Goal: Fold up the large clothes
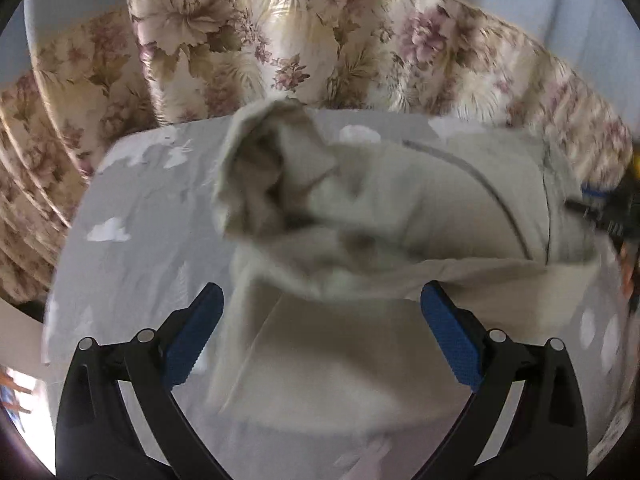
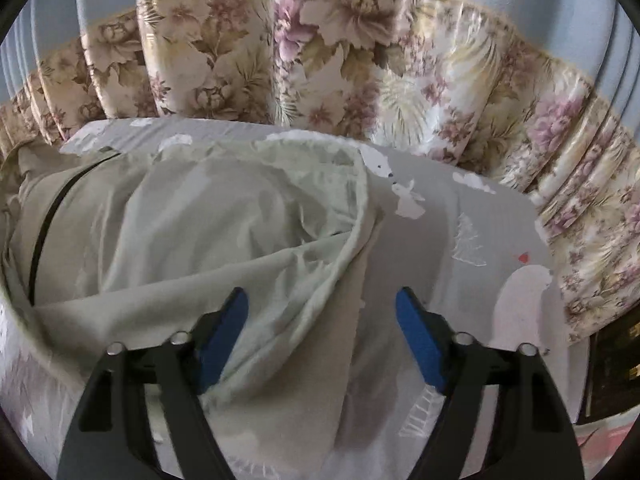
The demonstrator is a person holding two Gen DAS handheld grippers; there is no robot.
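Floral pleated curtain [image 2: 320, 60] backs a grey bedsheet printed with white animals [image 2: 460, 240]. Pale beige thin-fabric garment with a dark cord [image 1: 380, 208] lies crumpled on the sheet, long axis running across between both claws. Left gripper [image 1: 322, 312] released, straddling its folded edge. Right gripper [image 2: 322, 316] released, over the soft hem [image 2: 352, 236]; neither is gripping anything.

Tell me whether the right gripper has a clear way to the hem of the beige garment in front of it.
Probably yes. The right gripper is open, and the garment's hem runs just ahead between the fingers on the grey bedsheet, with nothing lying over it.
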